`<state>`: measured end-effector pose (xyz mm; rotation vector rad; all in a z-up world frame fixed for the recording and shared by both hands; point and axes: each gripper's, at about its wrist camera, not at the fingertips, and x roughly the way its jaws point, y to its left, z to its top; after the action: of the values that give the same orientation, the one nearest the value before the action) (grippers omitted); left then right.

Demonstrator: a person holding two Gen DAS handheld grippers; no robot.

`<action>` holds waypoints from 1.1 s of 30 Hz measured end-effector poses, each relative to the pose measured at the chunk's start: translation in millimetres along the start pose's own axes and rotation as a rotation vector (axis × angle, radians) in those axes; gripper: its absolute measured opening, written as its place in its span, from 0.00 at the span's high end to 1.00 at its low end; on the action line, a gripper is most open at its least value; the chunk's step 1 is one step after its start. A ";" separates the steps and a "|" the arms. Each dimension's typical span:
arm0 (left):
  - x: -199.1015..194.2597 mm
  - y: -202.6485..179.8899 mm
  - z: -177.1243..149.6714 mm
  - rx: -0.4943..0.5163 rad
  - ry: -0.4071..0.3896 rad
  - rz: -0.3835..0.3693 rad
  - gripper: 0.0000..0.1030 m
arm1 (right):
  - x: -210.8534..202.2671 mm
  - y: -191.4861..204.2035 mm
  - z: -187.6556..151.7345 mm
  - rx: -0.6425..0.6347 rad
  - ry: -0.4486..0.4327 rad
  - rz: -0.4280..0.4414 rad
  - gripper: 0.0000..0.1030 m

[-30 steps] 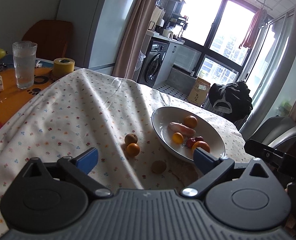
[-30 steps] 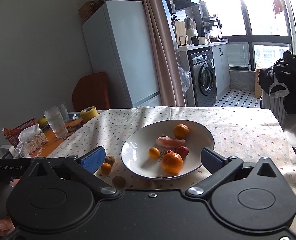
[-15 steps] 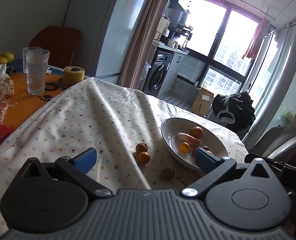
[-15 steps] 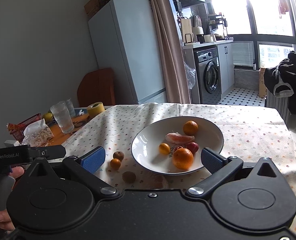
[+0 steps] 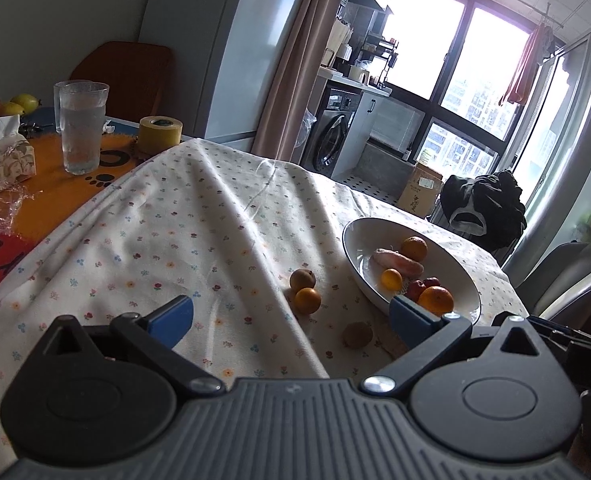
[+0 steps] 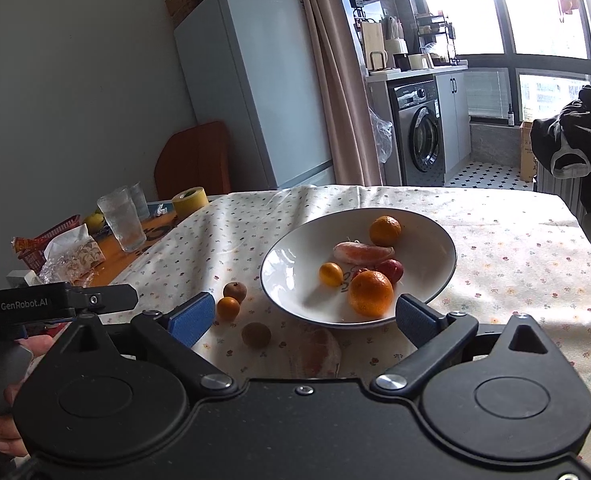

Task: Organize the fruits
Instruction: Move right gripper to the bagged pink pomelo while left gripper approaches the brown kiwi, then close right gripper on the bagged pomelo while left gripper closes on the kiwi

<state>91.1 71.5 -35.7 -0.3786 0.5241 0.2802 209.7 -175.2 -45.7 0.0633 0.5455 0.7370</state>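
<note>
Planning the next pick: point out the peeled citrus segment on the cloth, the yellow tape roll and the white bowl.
peeled citrus segment point(image 6: 315, 352), right wrist view, its pink top.
yellow tape roll point(image 5: 160, 135), left wrist view, its side wall.
white bowl point(image 6: 435, 236), right wrist view, its bare inner wall.

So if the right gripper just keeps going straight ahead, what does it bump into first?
Probably the peeled fruit piece lying on the tablecloth just ahead of the open right gripper, between its fingers. The white bowl of fruit sits right behind it. Depth is hard to judge here.

Both grippers' fingers point(image 5: 175, 316) point(image 6: 191, 318) wide apart
</note>
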 end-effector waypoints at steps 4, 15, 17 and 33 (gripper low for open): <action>9.9 -2.3 -4.5 0.015 0.005 0.000 0.00 | 13.8 -1.8 -9.9 -0.006 0.043 -0.006 0.15; 31.6 -12.2 -14.6 0.061 0.008 -0.029 0.03 | 39.4 -4.9 -22.4 -0.017 0.109 0.000 0.26; 36.4 -15.2 -16.1 0.071 0.016 -0.035 0.06 | 43.8 -3.6 -23.9 -0.026 0.113 0.007 0.26; 58.8 -15.6 -27.6 0.082 0.051 -0.076 0.19 | 74.2 8.2 -40.0 -0.117 0.146 -0.008 0.35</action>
<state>133.5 55.6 -84.8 -0.3257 0.5685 0.1758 230.0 -125.8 -111.5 -0.1025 0.6400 0.7683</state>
